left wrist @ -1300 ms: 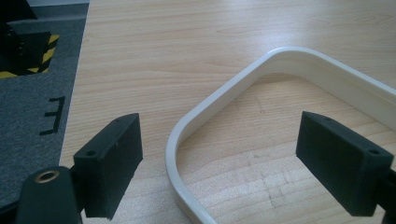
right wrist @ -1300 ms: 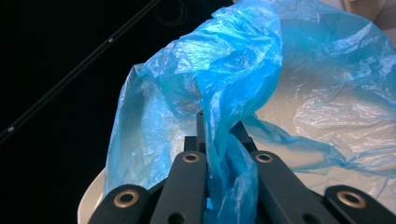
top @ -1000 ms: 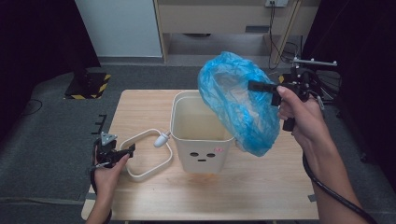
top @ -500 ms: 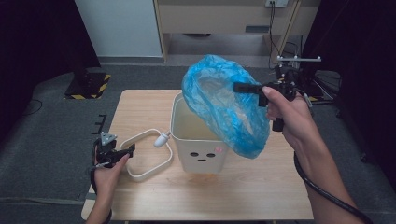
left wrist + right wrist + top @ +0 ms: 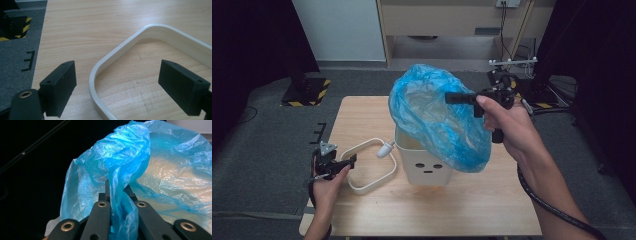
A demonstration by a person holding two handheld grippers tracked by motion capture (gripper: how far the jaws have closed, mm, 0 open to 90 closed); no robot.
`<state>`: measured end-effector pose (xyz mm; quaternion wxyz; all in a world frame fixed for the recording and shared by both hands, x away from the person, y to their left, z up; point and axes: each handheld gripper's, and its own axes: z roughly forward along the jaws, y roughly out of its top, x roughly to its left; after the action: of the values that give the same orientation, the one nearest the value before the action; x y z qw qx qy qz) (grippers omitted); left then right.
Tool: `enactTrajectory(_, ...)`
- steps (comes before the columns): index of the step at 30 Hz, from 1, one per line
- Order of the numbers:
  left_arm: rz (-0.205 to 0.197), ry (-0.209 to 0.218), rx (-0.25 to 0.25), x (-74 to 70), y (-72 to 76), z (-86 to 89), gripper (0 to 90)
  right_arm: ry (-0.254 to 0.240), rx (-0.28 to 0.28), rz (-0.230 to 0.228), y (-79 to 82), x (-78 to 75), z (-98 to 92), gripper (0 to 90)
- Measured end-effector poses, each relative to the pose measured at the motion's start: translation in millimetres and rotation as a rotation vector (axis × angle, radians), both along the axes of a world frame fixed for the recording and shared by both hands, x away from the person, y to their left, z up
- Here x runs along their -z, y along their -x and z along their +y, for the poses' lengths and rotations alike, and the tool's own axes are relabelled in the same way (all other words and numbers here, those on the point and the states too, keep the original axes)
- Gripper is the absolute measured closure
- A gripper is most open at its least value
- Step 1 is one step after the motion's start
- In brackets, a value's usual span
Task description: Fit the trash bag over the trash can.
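Note:
A blue plastic bag (image 5: 439, 117) hangs billowed in the air over a cream bin (image 5: 428, 170) that has a small face on its front. My right gripper (image 5: 451, 98) is shut on the bag's edge, and in the right gripper view the blue film (image 5: 125, 202) is pinched between its jaws. A cream ring-shaped frame (image 5: 369, 167) lies flat on the table left of the bin. My left gripper (image 5: 351, 161) rests low at the table's left, open, with the frame's rounded corner (image 5: 93, 75) lying between its two pads without touching them.
The wooden table (image 5: 362, 115) has bare room behind the frame and in front of the bin. Grey floor with a black mark (image 5: 28, 61) lies past its left edge. A stand with yellow-black tape (image 5: 307, 92) sits back left, cables and a tripod (image 5: 512, 62) back right.
My right gripper has carried the blue bag leftward and slightly up, so it now hangs more squarely over the bin. The left hand has stayed still.

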<state>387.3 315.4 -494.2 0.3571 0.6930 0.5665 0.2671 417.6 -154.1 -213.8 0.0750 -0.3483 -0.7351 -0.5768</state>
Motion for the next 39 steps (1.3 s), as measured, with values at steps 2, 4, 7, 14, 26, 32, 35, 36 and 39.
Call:
enactTrajectory(2,-0.001,0.001,-0.001,-0.1,-0.1,0.2,14.2,-0.007,-0.009,0.013,-0.1,0.7,3.4,88.5)
enactTrajectory(4,0.0,-0.001,-0.001,0.2,-0.1,0.3,14.2,-0.002,-0.014,0.023,0.0,2.5,7.4,88.5)
enactTrajectory(7,0.002,0.001,-0.01,0.3,-0.2,1.1,13.9,0.008,-0.033,0.033,1.4,5.0,14.5,88.4)
enactTrajectory(14,0.005,0.003,-0.01,1.0,-0.6,1.0,14.0,0.022,-0.074,0.024,7.2,5.1,29.7,88.4)
enactTrajectory(26,0.007,0.004,-0.008,1.0,-0.5,1.4,14.1,0.054,-0.145,0.01,20.1,5.4,48.1,88.4)
enactTrajectory(32,0.013,-0.001,-0.008,1.3,-0.6,2.3,14.1,0.06,-0.17,0.006,26.8,6.9,54.1,88.4)
enactTrajectory(35,0.011,0.004,-0.012,1.5,-0.6,2.2,14.0,0.068,-0.184,-0.001,31.1,7.3,56.9,88.3)
enactTrajectory(36,0.011,0.002,-0.012,1.6,-0.6,2.1,14.0,0.068,-0.19,-0.002,32.3,7.6,58.0,88.4)
enactTrajectory(39,0.011,0.001,-0.012,1.6,-0.6,1.9,14.1,0.086,-0.191,-0.009,33.8,8.0,60.6,88.3)
